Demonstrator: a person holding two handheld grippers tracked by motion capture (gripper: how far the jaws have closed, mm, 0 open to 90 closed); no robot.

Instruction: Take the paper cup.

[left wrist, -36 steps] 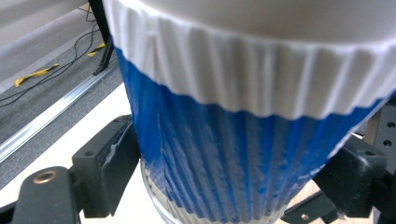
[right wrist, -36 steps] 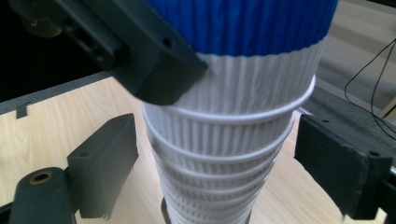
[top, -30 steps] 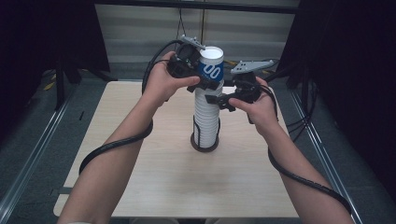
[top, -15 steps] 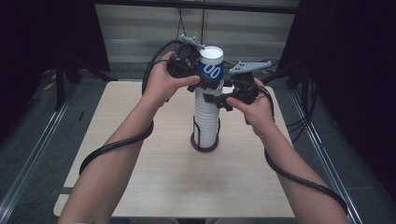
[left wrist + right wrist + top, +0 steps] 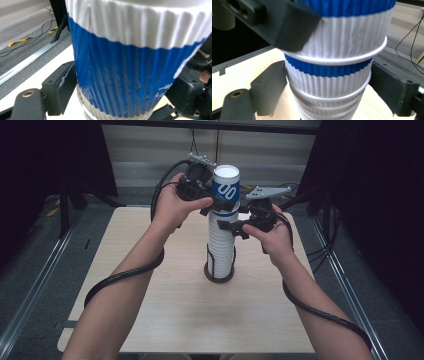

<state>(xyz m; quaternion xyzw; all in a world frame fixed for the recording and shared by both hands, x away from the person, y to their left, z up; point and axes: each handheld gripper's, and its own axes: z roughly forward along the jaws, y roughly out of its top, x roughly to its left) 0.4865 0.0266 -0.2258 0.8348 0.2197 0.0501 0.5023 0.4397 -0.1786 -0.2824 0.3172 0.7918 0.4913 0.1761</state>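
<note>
Ribbed blue-and-white top cup (image 5: 226, 190) on tall cup stack (image 5: 221, 245), left gripper (image 5: 207, 202) seemingly gripping it, right gripper (image 5: 235, 226) clasping stack

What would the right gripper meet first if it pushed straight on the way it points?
The stack of paper cups, already between its jaws just under the blue-and-white top cup; the right gripper appears to touch it.
</note>
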